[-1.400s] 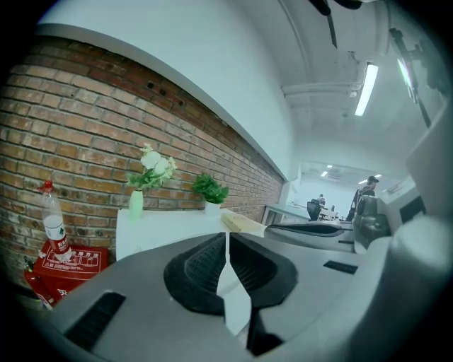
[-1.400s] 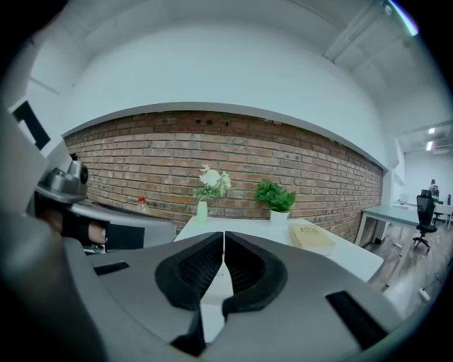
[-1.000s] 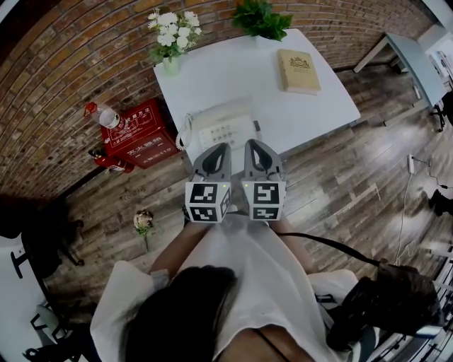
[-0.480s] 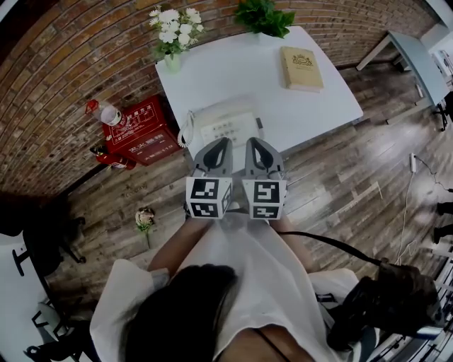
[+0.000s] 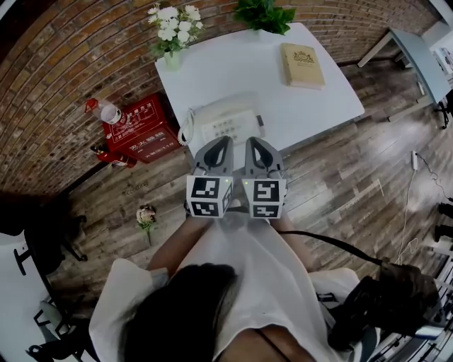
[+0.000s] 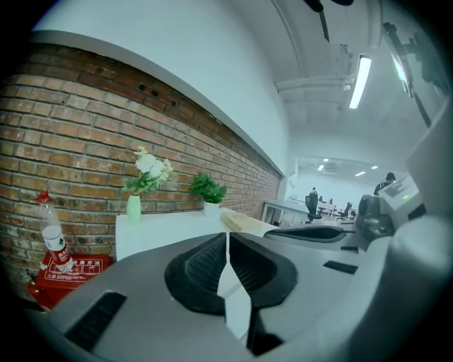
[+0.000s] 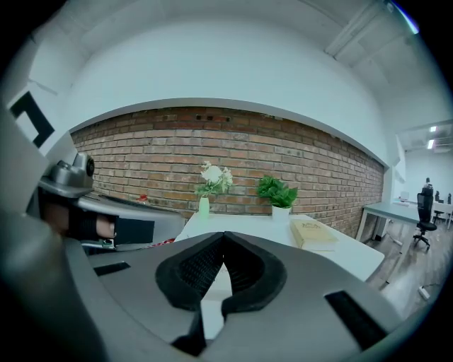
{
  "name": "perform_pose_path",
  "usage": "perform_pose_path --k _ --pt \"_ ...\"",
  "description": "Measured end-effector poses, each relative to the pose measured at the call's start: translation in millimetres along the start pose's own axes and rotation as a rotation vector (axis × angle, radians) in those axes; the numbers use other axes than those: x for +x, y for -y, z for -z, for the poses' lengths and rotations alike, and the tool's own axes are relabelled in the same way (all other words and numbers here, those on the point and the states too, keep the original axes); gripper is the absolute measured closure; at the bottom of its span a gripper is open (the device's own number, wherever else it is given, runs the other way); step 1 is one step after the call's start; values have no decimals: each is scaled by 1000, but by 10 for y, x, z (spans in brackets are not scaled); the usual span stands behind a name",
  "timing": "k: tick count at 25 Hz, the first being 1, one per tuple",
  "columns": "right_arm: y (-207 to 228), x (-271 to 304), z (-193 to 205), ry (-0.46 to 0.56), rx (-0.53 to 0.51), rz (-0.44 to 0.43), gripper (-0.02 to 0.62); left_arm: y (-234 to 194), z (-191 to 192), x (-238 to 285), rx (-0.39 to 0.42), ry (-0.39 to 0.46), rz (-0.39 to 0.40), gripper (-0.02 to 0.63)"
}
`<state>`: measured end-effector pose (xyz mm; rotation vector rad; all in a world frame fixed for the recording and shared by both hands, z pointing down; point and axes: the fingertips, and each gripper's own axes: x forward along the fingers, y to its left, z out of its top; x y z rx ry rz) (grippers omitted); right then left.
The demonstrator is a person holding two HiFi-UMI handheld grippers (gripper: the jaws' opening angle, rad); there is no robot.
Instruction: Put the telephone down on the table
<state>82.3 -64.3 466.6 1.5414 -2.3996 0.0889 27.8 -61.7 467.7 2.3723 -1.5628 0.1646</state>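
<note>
Close to our body we hold the left gripper [image 5: 224, 141] and the right gripper [image 5: 252, 143] side by side. Each has its jaws pressed together on nothing. Just beyond their tips the telephone [image 5: 221, 121] sits flat at the near edge of the table [image 5: 318, 106], and neither gripper touches it. We judge the putting-down done, with nothing left. Farther back lie a book [image 5: 303, 65] and flowers [image 5: 168, 28].

Table [image 5: 233, 74]: telephone [image 5: 223, 121] near-left edge; book [image 5: 302, 56] far right; flowers [image 5: 168, 28] far-left corner, plant [image 5: 263, 14] right of them. Box [image 5: 138, 131] on floor [image 5: 340, 184], left of table.
</note>
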Motion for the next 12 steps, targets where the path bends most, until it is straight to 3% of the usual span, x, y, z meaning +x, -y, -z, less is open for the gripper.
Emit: perform_pose_path --k 12 --pt "-13 131 94 -27 14 -17 569 -68 122 96 -2 -45 -1 575"
